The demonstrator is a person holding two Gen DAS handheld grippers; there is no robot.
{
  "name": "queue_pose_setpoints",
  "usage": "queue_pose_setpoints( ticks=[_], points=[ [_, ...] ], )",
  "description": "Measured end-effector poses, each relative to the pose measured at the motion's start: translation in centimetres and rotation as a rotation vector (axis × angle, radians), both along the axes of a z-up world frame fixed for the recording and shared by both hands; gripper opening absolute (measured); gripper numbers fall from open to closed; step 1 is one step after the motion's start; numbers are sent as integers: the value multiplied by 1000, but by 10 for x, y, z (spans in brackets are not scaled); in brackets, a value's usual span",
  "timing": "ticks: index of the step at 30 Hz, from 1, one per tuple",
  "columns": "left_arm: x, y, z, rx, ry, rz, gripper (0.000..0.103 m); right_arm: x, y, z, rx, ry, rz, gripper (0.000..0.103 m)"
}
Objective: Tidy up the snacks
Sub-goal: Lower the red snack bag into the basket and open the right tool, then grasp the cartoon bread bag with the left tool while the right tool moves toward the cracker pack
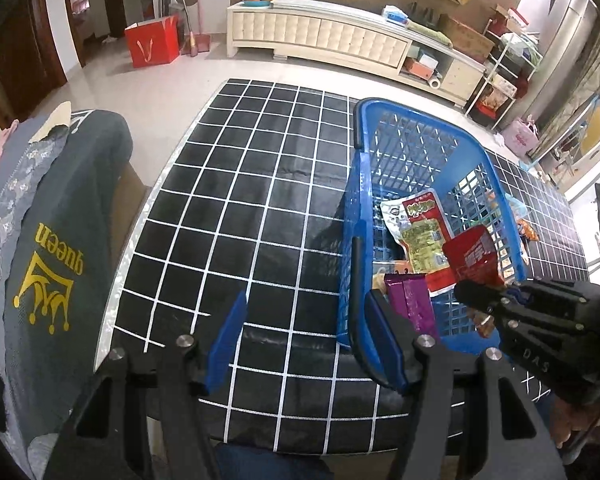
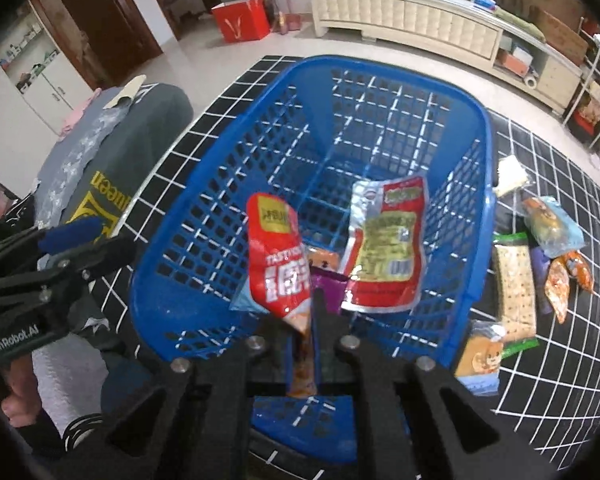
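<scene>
A blue plastic basket point(image 2: 384, 92) stands on the black grid tablecloth point(image 1: 240, 200). My right gripper point(image 2: 310, 320) is shut on the lower end of a red snack packet point(image 2: 278, 256), which hangs over the basket's near side. On the basket floor lie a red and silver packet point(image 2: 384, 248), a purple packet point(image 2: 328, 284) and an orange one point(image 2: 324, 258). My left gripper point(image 1: 306, 300) is open above the table. Its right finger point(image 1: 384, 336) sits by the basket's black handle point(image 1: 356, 280), and nothing is between the pads. The left wrist view shows the right gripper point(image 1: 466, 292) with the red packet point(image 1: 476, 256).
Several loose snacks lie on the table right of the basket: a cracker pack point(image 2: 514, 292), a pale blue bag point(image 2: 552, 224), small orange packets point(image 2: 568, 280) and a cartoon-print pack point(image 2: 480, 356). A chair draped in grey clothing point(image 1: 60, 240) stands at the table's left edge.
</scene>
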State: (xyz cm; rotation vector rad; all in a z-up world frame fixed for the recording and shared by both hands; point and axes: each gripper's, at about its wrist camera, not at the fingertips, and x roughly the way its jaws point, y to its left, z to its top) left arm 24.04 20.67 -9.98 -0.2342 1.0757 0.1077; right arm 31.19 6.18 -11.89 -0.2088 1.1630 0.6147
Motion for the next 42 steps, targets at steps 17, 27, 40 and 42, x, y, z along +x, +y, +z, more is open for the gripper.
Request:
queue_pose_setpoints(
  ticks=[17,27,40,42],
  points=[
    [-23,-30,30,33,-41,-36,59,-25,-41,40,88,-57,-36,76],
    [-42,-86,55,57,-82,-126,59,-49,-102,72,103,-118,-127,76],
    [-47,-167,68,90,-92,-256,63,-81,-200,85,105,-165,-273,76],
    [-46,-180,66,104,-84,-274,69,-82,-214,82,106,-162,-292,76]
  ],
)
